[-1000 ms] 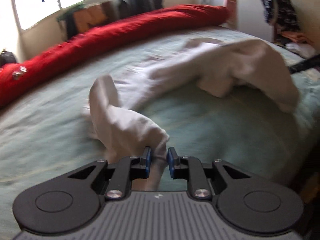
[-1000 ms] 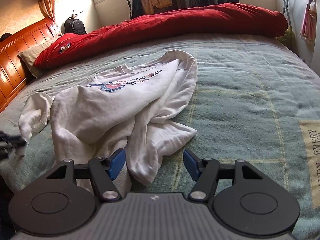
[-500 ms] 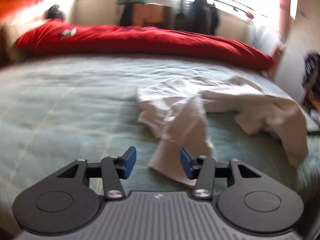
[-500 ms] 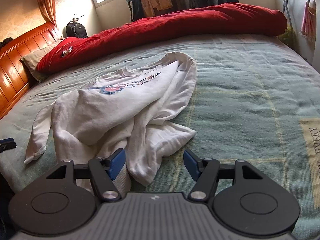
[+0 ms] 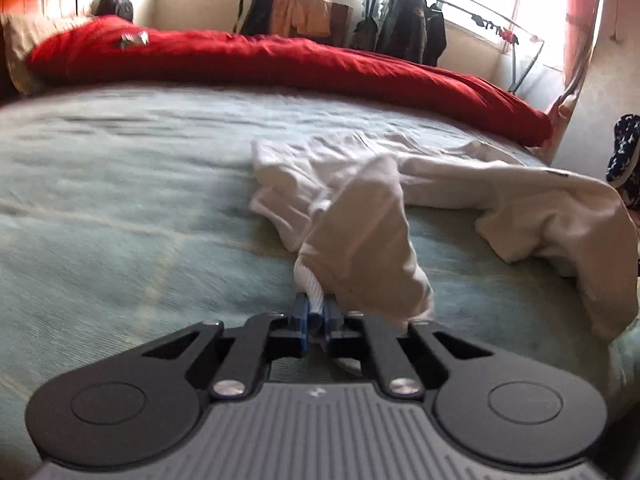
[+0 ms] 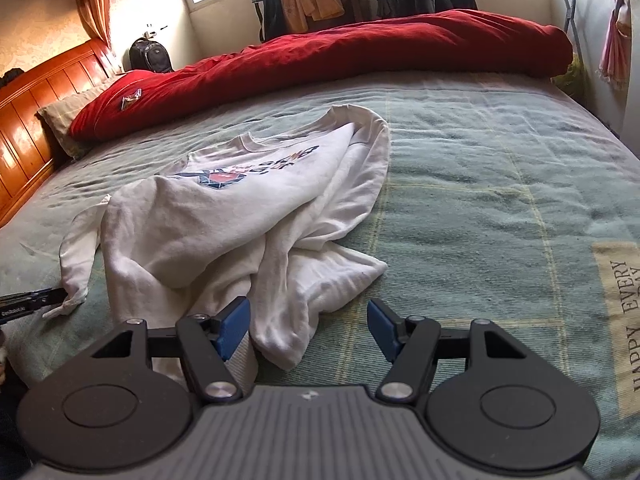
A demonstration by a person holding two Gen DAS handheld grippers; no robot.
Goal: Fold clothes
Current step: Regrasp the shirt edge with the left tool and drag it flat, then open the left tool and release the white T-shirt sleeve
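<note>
A white long-sleeved shirt with a printed front lies crumpled on the green bedspread. In the left wrist view the shirt spreads to the right. My left gripper is shut on the ribbed cuff of the shirt's sleeve near the bed's near edge. It shows at the left edge of the right wrist view, at the sleeve's end. My right gripper is open, low over the shirt's near hem, with a fold of cloth between its blue pads.
A red duvet lies rolled along the far side of the bed. A wooden headboard and a pillow are at the left. Clothes hang on a rack by the window. A printed patch is on the bedspread at right.
My left gripper let go of the sleeve, opened, then shut again on its cuff. The sleeve now lies stretched flat on the bed. My right gripper has barely moved.
</note>
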